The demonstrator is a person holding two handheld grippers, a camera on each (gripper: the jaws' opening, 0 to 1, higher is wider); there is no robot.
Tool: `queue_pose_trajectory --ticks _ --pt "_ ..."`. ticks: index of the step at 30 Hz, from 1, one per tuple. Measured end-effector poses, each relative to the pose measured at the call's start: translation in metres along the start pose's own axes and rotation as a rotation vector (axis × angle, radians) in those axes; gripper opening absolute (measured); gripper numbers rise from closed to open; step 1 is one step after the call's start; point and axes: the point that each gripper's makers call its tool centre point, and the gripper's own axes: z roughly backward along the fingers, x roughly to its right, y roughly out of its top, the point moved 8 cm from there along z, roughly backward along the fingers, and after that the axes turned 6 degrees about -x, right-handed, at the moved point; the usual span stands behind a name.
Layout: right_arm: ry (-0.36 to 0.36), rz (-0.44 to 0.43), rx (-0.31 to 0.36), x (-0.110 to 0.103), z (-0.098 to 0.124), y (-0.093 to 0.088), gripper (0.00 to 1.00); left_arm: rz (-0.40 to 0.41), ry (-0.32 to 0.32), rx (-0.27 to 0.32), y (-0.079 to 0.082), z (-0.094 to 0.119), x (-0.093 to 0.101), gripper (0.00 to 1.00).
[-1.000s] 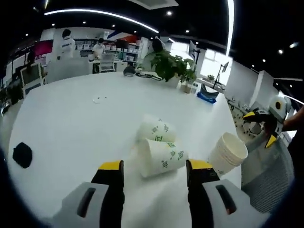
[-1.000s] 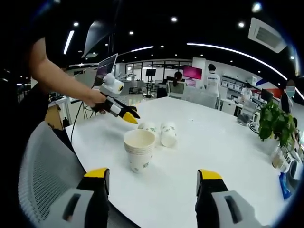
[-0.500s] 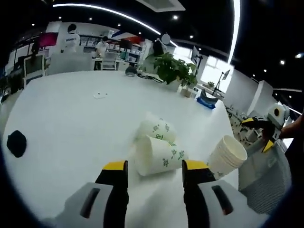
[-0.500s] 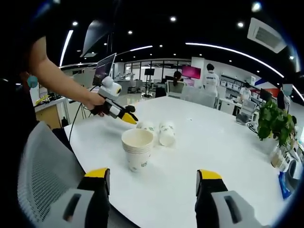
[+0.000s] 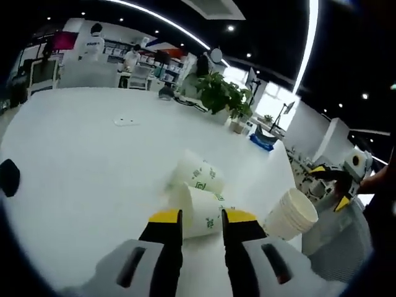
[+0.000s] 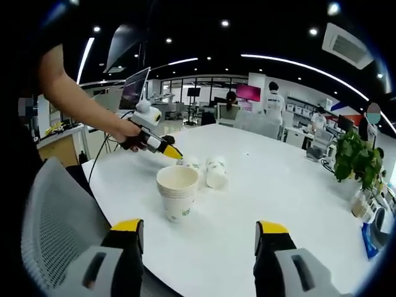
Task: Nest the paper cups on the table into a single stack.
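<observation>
A stack of cups (image 6: pixel 177 193) stands upright on the white surface (image 6: pixel 278 185); two cups are left lying beside it. The near lying cup (image 5: pixel 199 210) is pinched between the narrowed left gripper (image 5: pixel 201 216) fingers. The right gripper (image 6: pixel 197 228) is spread wide, empty.

White surface (image 5: pixel 93 154) carrying paper cups and a few oddments.

Just ahead of the left claw (image 5: pixel 201 226) a printed cup (image 5: pixel 201 210) lies on its side, its base end between the claw tips; a second lying cup (image 5: pixel 197 175) sits just beyond it, touching or nearly so. To that claw's right an upright cup stack (image 5: pixel 289 215) stands near the surface's edge. A dark round object (image 5: pixel 8 176) lies far to its left, a small pale scrap (image 5: pixel 125 122) well ahead, and a potted plant (image 5: pixel 219 96) at the far edge. From the right claw (image 6: pixel 198 238), the stack stands ahead and left.
</observation>
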Motion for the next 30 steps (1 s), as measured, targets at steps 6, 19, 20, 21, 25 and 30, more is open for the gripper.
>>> queue_pose_trajectory --ticks 6,19,20,21,25,30 --pt "-0.002 -0.009 -0.002 0.001 0.000 0.000 0.73 0.051 0.006 0.017 -0.004 -0.006 -0.015 0.17" --pt "0.005 -0.014 -0.005 0.000 0.000 0.000 0.72 0.192 -0.045 0.070 -0.001 0.002 -0.004 0.00" --pt "0.005 -0.014 -0.004 0.000 0.000 0.000 0.72 0.194 -0.047 0.071 -0.001 0.002 -0.004 0.00" --pt "0.004 -0.014 -0.003 0.001 0.000 0.000 0.72 0.201 -0.060 0.077 0.000 0.003 0.000 0.00" --pt "0.004 -0.013 -0.001 0.001 0.000 0.000 0.72 0.195 -0.081 0.072 0.002 0.006 0.013 0.00" --pt "0.000 -0.014 0.007 0.001 0.001 0.001 0.72 0.165 -0.078 0.067 0.004 0.012 0.025 0.00"
